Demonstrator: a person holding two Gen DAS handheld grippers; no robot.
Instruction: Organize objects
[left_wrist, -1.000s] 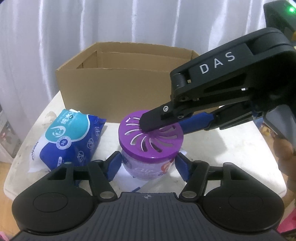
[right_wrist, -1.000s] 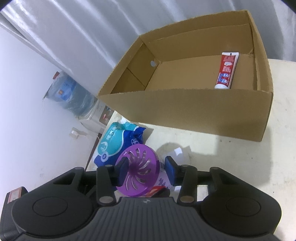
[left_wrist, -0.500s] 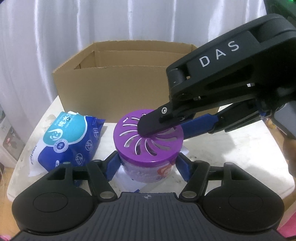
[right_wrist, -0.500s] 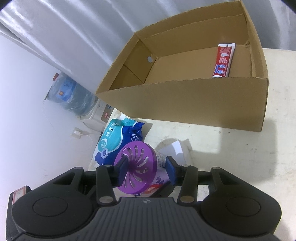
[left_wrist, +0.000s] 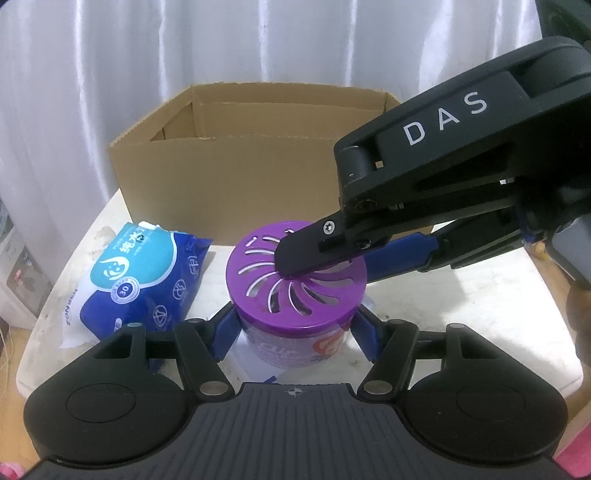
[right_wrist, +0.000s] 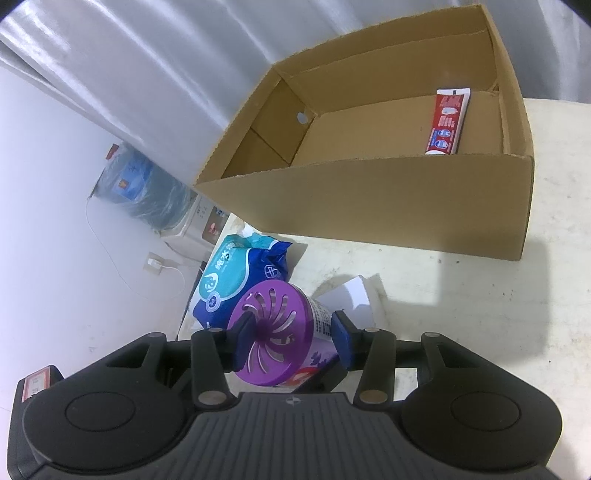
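We clamp the purple air freshener (left_wrist: 295, 291) with both grippers — left (left_wrist: 295, 334) low, right (right_wrist: 291, 338) across its lid.

- Lighting: bright, even indoor light; the white curtain (left_wrist: 110, 92) glows softly.
- Shadows: cardboard box (right_wrist: 388, 206) casts a hard-edged dark patch on the table (right_wrist: 517, 314) at its right end.
- Glare: mild sheen on the wipes pack (left_wrist: 144, 280).
- Distortion: strong fisheye bending; dark vignette in the right wrist view's corners.
- Focus: centre sharp, borders soft.
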